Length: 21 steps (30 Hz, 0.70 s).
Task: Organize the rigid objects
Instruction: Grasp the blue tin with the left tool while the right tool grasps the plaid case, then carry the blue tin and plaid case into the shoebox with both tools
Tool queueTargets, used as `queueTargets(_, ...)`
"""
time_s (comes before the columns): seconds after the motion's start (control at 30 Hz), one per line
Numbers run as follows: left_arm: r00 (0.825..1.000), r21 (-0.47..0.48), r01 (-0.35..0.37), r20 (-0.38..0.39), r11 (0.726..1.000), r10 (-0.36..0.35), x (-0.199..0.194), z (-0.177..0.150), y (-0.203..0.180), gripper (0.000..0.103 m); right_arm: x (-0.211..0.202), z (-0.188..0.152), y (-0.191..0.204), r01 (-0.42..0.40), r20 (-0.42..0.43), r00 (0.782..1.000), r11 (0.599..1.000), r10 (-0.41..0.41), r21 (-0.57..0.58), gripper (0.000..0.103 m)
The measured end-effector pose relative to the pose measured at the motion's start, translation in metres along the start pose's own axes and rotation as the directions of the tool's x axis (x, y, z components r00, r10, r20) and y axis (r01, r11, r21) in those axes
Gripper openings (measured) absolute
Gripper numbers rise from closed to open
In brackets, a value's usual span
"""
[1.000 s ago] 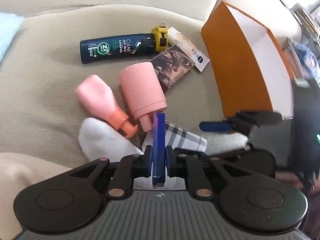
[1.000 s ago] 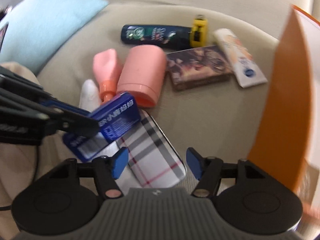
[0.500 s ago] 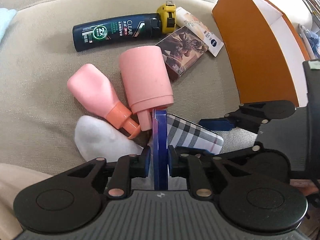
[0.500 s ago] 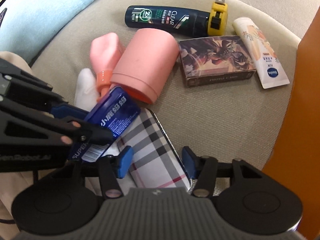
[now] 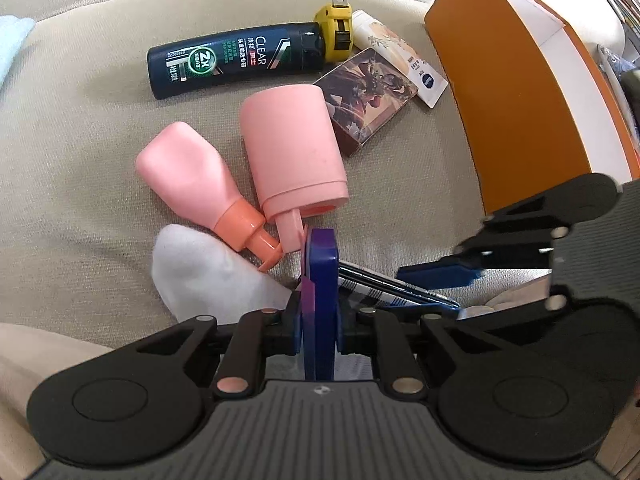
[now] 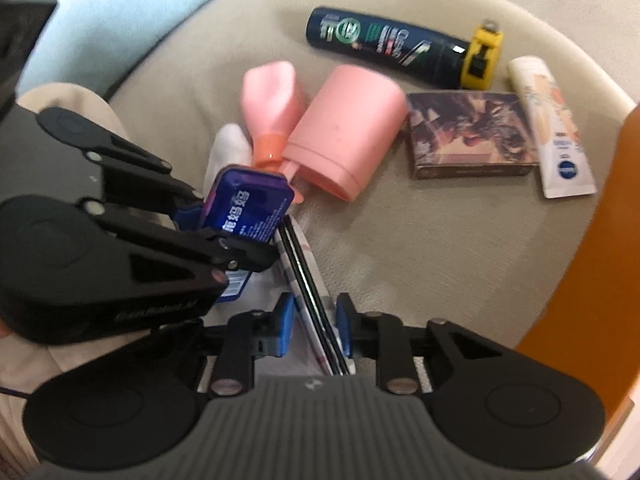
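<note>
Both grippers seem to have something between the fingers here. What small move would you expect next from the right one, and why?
Probably a short lift of the right gripper toward the orange box. Its fingers are closed on the edge of the plaid tin, which is tilted up off the cushion, and the box stands open just to its right. The left gripper already holds the blue case.

The dark bottle [image 5: 236, 62] carried the brand "CLEAR" and a green "2X" badge; other labels were too small to read.
</note>
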<state>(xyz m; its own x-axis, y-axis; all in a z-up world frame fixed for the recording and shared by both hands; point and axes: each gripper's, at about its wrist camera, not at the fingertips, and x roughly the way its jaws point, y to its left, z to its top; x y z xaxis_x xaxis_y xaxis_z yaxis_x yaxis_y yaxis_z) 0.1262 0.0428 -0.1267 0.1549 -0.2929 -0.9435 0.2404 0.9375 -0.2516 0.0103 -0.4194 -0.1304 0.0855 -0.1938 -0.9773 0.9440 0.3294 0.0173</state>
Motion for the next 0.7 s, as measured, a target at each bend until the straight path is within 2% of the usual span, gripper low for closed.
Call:
queueTargets(0.2, 1.000, -0.009, 0.008, 0.003, 1.000, -0.008, -0.002, 0.000, 0.002, 0.015, 0.012, 0.004, -0.001, -0.001, 0.005, 1.000, 1.000, 0.001, 0.004, 0.026)
queueTargets(0.37, 0.999, -0.010, 0.038, 0.037, 0.999, -0.038, -0.009, -0.002, 0.001, 0.015, -0.013, -0.013, -0.005, 0.040, 0.058, 0.997, 0.996, -0.045, 0.075, 0.019)
queueTargets(0.43, 0.996, -0.010, 0.068, 0.062, 0.998, -0.068, -0.016, -0.003, -0.001, 0.015, -0.028, -0.022, -0.012, 0.045, 0.097, 0.994, 0.990, -0.058, 0.137, 0.019)
queueTargets(0.53, 0.991, 0.002, 0.085, 0.106, 0.996, -0.084, -0.031, -0.004, -0.008, 0.015, -0.051, -0.037, -0.021, 0.007, 0.175, 0.983, 0.973, -0.049, 0.230, 0.019)
queueTargets(0.7, 0.972, 0.019, 0.154, 0.177, 0.988, -0.155, -0.070, 0.002, -0.027, 0.015, -0.101, -0.065, -0.031, -0.045, 0.309, 0.949, 0.946, -0.060, 0.321, 0.019)
